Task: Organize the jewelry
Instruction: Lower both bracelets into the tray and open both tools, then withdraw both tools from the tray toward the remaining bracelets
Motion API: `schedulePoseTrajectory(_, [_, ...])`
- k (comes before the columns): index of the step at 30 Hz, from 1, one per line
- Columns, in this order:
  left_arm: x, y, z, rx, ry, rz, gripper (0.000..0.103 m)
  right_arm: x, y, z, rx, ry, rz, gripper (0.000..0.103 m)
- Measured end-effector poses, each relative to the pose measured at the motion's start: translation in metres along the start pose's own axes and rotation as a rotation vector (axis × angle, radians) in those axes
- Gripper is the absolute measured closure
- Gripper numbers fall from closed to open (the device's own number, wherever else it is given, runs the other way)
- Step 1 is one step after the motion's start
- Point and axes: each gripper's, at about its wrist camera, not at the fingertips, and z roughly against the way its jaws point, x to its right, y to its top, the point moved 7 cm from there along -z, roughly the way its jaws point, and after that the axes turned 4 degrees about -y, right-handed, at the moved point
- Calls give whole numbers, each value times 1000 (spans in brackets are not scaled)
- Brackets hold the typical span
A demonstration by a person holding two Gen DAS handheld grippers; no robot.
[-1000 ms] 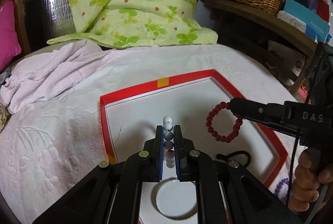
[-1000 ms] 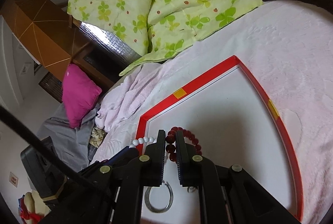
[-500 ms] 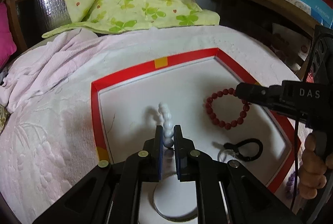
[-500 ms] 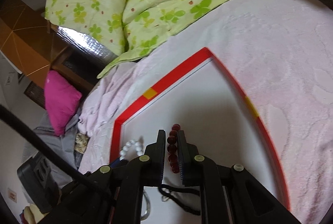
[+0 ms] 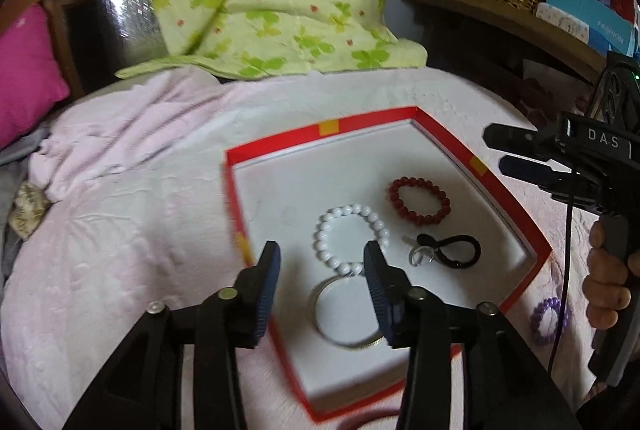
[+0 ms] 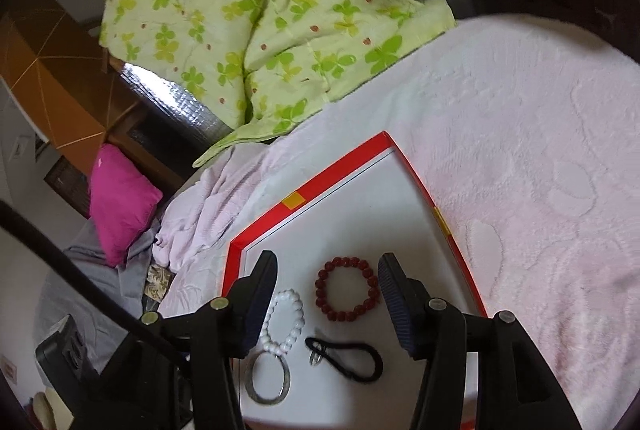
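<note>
We see a pink bed (image 6: 520,134) with a green quilt (image 6: 256,10) at its head carrying a red-rimmed tray (image 5: 516,218). Inside, near the tray's middle, lie the red bracelet (image 5: 420,200) and white bracelet (image 5: 350,234) (light, rollable beads, best pinched across the strand). A purple bracelet (image 5: 546,318) lies outside the tray's right edge. Left claw (image 5: 322,266) and right claw (image 6: 326,278) both gape, empty.
</note>
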Motion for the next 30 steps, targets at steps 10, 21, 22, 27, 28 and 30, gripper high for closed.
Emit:
schedulePoseTrajectory(10, [9,-37,67,89,88,-11,40,-13,-24,47,13,-19,86,46])
schedulePoseTrajectory(21, [-14,-80,120,143,151,92,38,0,-91,112,-15,-48,134,46])
schedulePoseTrajectory(22, [-16,-83,123,146,156,102,38,3,-98,116,-22,-53,138,46])
schedulePoseTrajectory(27, [-22,-94,130,147,165,120,38,14,-123,135,-45,-74,139,46])
schedulePoseTrajectory(28, [-23,-96,130,145,164,121,38,16,-126,139,-44,-79,141,46])
schedulePoseTrajectory(30, [-23,-100,132,144,160,121,38,17,-131,144,-44,-82,147,46])
